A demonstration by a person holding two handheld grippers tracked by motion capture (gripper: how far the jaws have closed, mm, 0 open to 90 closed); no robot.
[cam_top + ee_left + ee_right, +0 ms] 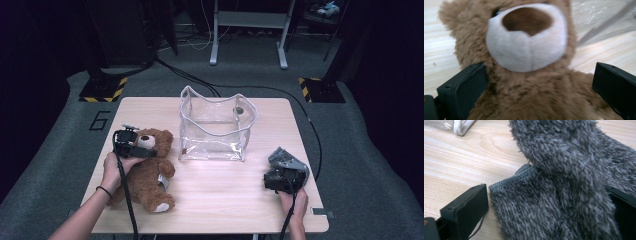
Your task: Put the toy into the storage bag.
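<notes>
I see the left claw (131, 145) over the teddy bear (147, 172), which lies on its back at the left side of the tabletop (225, 195). In the left gripper view its jaws are spread, one on each side of the bear's neck below the white muzzle (526, 47); the left jaw touches fur, the right stands clear. My right claw (280, 180) sits near the right edge, jaws spread around a grey fuzzy cloth (564, 195) lying on the wood. A clear plastic bag (216, 125) stands open between them, further back.
</notes>
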